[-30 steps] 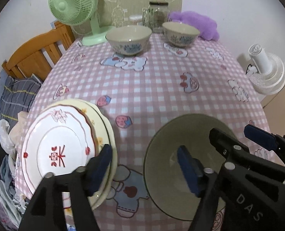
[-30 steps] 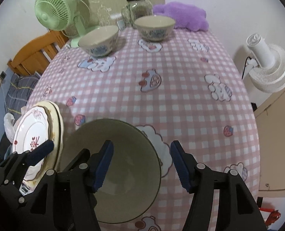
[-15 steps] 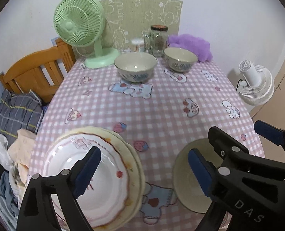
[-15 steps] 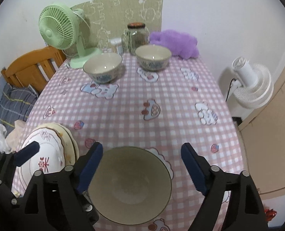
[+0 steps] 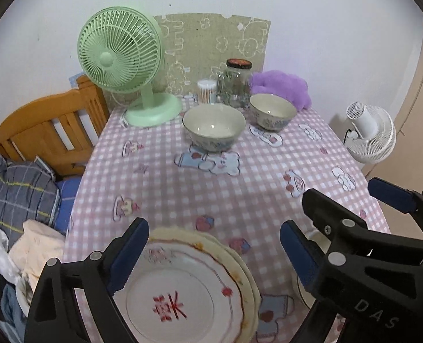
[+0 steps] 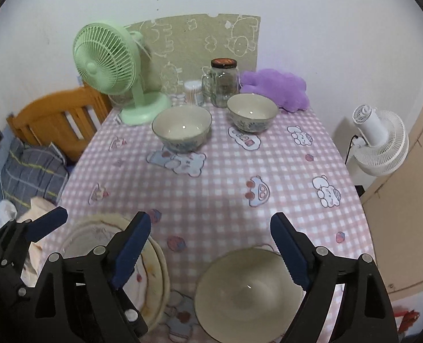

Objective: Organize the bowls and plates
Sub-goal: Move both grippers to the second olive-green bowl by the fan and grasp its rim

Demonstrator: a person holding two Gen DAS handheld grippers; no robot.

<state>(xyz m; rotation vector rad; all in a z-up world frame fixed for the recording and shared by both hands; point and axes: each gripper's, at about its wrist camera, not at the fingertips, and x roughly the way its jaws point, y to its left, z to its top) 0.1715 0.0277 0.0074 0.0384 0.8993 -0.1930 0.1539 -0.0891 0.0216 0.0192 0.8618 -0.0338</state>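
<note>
Left gripper (image 5: pixel 213 253), black with blue pads, spread wide and holding nothing, above the stack of round cream plates (image 5: pixel 188 291) whose top plate is white with a red character. Right gripper (image 6: pixel 210 253), of the same build, likewise wide apart and empty, above the plain cream ceramic bowl (image 6: pixel 247 291) at the near edge of the pink checked tablecloth (image 6: pixel 225 188). Plate stack just left of this bowl, the two close but apart. Larger blue-patterned ceramic bowl (image 6: pixel 182 133) well beyond the plain bowl, toward the far left; smaller blue-patterned ceramic bowl (image 6: pixel 252 113) beyond it to the far right, standing apart. Behind these, a glass jar with dark lid (image 6: pixel 222 83), a mint-green desk fan (image 6: pixel 111 71) and a purple plush cushion (image 6: pixel 277 87).
</note>
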